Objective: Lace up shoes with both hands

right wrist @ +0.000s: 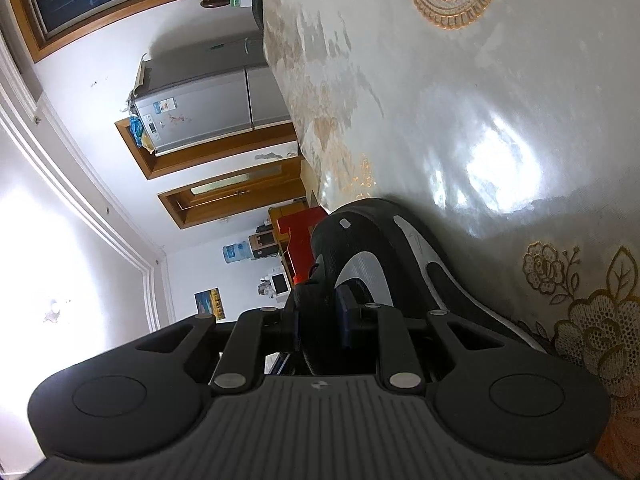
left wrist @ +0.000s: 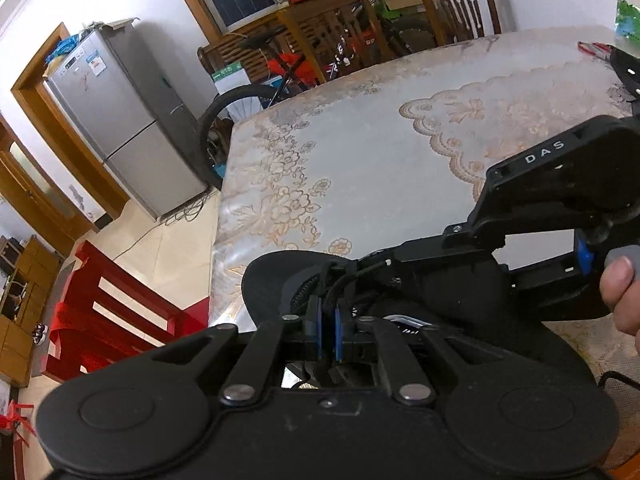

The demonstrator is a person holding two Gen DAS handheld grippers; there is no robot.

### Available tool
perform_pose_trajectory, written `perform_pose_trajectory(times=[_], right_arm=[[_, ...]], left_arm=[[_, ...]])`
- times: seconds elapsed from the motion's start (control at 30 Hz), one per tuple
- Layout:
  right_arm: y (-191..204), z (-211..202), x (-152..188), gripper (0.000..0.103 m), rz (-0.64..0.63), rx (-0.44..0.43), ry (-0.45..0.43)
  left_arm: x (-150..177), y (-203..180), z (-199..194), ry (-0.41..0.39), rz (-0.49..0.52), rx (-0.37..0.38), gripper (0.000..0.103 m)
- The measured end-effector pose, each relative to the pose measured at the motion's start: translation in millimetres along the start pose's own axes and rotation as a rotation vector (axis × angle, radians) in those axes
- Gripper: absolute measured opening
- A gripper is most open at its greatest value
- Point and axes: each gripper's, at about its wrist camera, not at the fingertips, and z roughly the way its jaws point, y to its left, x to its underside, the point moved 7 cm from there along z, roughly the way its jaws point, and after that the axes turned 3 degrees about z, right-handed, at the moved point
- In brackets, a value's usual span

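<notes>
The left tool covers most of the black shoe, whose lace ends stay hidden.

Count from my side: one black shoe on one table, two grippers — my left and my right. Background: one fridge, one bicycle, two wooden chairs, one red stool.

Lace-patterned tablecloth — beyond it a silver fridge, bicycle, wooden chairs.
</notes>
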Motion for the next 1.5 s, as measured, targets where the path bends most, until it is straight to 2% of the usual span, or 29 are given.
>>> perform_pose_trajectory(times=[0.47, 0.67, 0.77, 0.93, 1.07, 1.2, 1.4, 1.43, 1.47, 1.5], right_arm=[[-0.2, 4.2, -3.5, 0.020, -0.029, 0.003, 0.017], [0.4, 5.1, -4.1, 0.020, -0.054, 0.010, 0.023], [4.7, 6.6, -3.9, 0.020, -0.095, 0.023, 0.027], [13.6, 8.6, -2.1, 0.020, -0.187, 0.059, 0.030], [18.6, 10.7, -0.6, 0.020, -0.258, 0.084, 0.033], [17.8, 13.7, -1.4, 0.021, -0.260, 0.083, 0.037], [28.8, 17.4, 2.0, 0.029, -0.351, 0.125, 0.040], [31.4, 17.0, 2.7, 0.040, -0.357, 0.112, 0.039], [33.7, 15.8, 2.6, 0.044, -0.339, 0.079, 0.041], [34.6, 14.7, 1.5, 0.044, -0.306, 0.049, 0.046]], left_arm=[[-2.2, -9.4, 5.0, 0.013, 0.088, -0.063, 0.005], [-3.6, -17.2, 8.1, 0.012, 0.156, -0.084, 0.006], [-4.2, -21.9, 7.5, 0.003, 0.177, -0.062, 0.006], [-4.3, -38.7, -0.9, -0.016, 0.231, 0.029, 0.007], [-3.7, -36.3, 2.5, -0.003, 0.214, 0.038, 0.008], [-4.3, -26.2, 11.0, 0.021, 0.197, 0.036, 0.008], [-9.4, -24.1, 18.0, 0.023, 0.156, 0.081, 0.009], [-10.4, -23.5, 18.1, 0.022, 0.146, 0.089, 0.009], [-10.3, -22.5, 18.8, 0.026, 0.136, 0.095, 0.009], [-10.1, -21.9, 19.0, 0.031, 0.129, 0.100, 0.009]])
